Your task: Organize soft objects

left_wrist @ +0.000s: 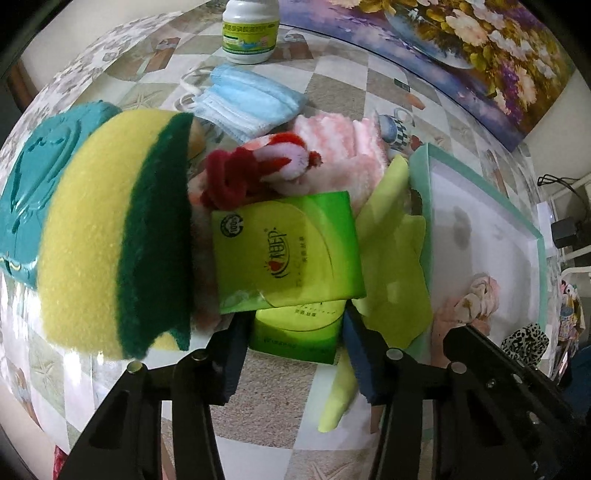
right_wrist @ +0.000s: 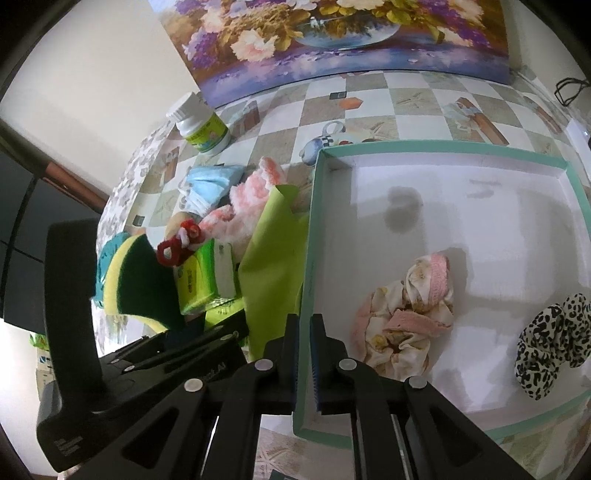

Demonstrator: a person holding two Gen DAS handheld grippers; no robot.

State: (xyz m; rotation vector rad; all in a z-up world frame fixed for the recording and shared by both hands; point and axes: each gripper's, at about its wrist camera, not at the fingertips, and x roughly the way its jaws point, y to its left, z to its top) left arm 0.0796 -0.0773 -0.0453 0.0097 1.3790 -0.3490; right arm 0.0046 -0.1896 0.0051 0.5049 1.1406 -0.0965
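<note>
While the right gripper clamps the near-left wall of the white tray with its mint-green rim, fingers pinched shut on the thin card edge, the left gripper works the pile beside it. Left jaws are part open and straddle a glossy green tissue pack; the pads look to be at its sides, but real contact cannot be confirmed. A second, identical foil-wrapped pack lies flat on top of it, slightly skewed.

Pile contents, all on the checkered glossy tablecloth left of the tray:
- yellow foam sponge with dark green scouring layer, standing on edge, porous texture
- teal moulded plastic item behind the sponge
- red-and-white fuzzy pipe-cleaner twist
- pink fluffy towel
- folded blue face masks, pleated
- lime-green smooth cloth, draped against the tray wall

Inside the tray: a crumpled cream-and-pink fabric scrunchie and a leopard-print one, well apart. A white plastic jar with a green label stands upright at the far table edge.
</note>
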